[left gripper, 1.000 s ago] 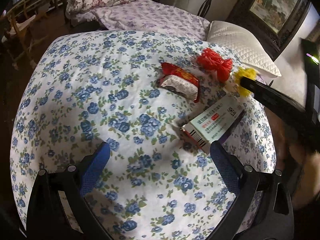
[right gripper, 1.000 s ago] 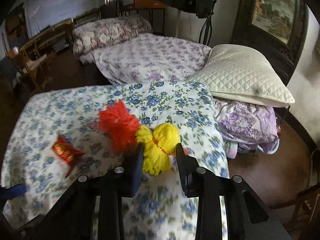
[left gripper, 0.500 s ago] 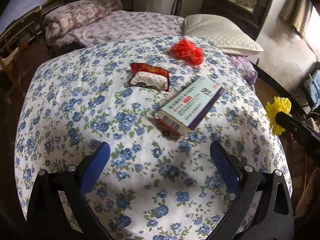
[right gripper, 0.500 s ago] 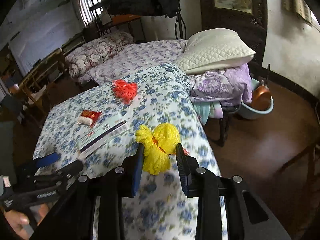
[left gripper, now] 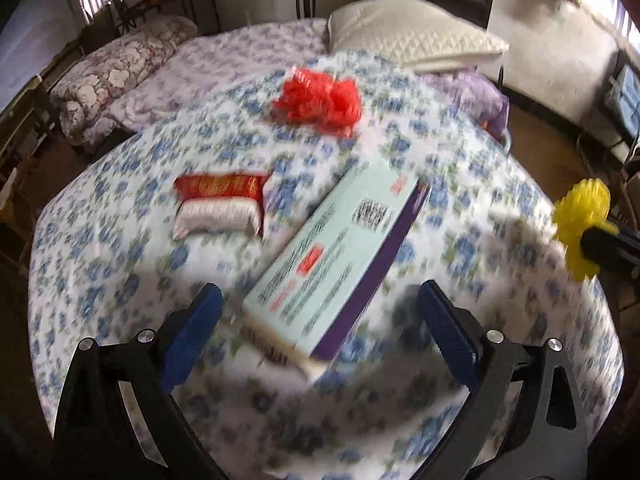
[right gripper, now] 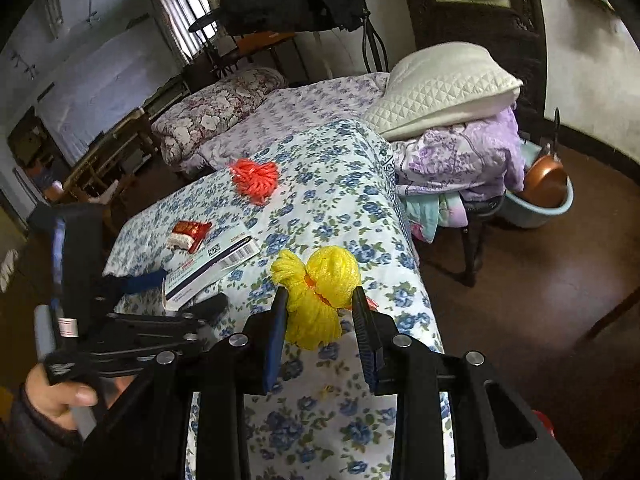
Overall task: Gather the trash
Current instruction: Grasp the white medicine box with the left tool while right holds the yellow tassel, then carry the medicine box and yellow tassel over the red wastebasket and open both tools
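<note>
Collected so far: yellow bag (right gripper: 320, 292) clamped in right tool (right gripper: 320, 312); left tool (left gripper: 320, 320) spread wide, empty (over the box (left gripper: 340, 264)); wrapper (left gripper: 222, 206) and red bag (left gripper: 320, 100) left on bed (left gripper: 120, 264).

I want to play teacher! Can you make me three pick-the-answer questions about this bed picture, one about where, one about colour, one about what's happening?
1. Where is the long medicine box?
A. on the pillow
B. on the blue-flowered quilt
C. on the floor

2. What colour is the bag bundle in the right gripper?
A. yellow
B. green
C. black

3. The left gripper is:
A. squeezing the box
B. holding the red wrapper
C. open

Answers:
1 B, box lies on quilt.
2 A, the bundle is yellow.
3 C, its fingers stand wide apart.
</note>
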`<state>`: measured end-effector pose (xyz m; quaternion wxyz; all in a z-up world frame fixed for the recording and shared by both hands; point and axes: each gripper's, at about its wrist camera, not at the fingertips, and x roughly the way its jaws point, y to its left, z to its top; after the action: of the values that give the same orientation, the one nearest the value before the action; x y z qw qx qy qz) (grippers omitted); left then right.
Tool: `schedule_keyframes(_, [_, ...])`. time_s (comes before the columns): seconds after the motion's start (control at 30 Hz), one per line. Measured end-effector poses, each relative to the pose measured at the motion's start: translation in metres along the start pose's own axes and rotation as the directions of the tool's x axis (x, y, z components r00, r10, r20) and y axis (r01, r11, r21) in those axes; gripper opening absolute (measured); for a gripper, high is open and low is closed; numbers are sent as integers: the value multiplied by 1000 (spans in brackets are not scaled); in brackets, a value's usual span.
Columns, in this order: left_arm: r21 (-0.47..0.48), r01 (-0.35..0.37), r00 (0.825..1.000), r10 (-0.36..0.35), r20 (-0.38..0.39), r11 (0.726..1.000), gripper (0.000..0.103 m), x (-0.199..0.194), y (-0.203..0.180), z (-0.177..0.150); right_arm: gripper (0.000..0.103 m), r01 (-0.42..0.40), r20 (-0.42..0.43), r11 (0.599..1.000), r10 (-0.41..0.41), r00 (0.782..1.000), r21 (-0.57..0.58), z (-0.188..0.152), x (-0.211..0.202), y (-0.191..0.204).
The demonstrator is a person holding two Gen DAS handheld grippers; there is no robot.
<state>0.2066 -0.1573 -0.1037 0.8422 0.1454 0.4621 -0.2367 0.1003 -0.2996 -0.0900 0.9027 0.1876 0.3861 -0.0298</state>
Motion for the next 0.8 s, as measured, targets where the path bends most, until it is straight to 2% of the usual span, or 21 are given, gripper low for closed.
schedule_keyframes(0.13, [-27, 3, 1000, -3, -5, 1000, 94, 6, 1, 6, 32, -9, -10, 1000, 9, 1000, 4, -1, 3, -1])
schedule_keyframes(0.17, [-23, 2, 1000, -2, -5, 1000, 91, 6, 0, 6, 33, -15, -11, 1000, 16, 1000, 2, -1, 3, 1])
schedule_keyframes(0.23, [6, 19, 1000, -20, 13, 1000, 73, -1, -5, 5, 33, -18, -9, 1000, 18, 1000, -3, -1, 2, 3])
schedule_keyframes(0.27, [24, 30, 999, -31, 13, 999, 55, -3, -9, 5, 33, -20, -5, 1000, 20, 1000, -6, -1, 1, 5])
schedule_keyframes(0.3, [45, 38, 999, -38, 7, 998, 49, -6, -13, 5, 33, -23, -2, 1000, 23, 1000, -8, -1, -1, 6])
schedule_keyframes(0.4, [60, 35, 999, -34, -21, 998, 49, -13, -21, -1, 33, -21, 7, 1000, 21, 1000, -8, -2, -4, 7])
schedule_keyframes(0.7, [-76, 71, 997, -74, -38, 995, 49, -60, -19, -48, 33, -16, 25, 1000, 16, 1000, -3, -2, -15, 1])
schedule_keyframes(0.8, [-84, 68, 997, -71, -29, 994, 49, -76, -25, -61, 33, -16, 28, 1000, 16, 999, 7, -5, -20, -2])
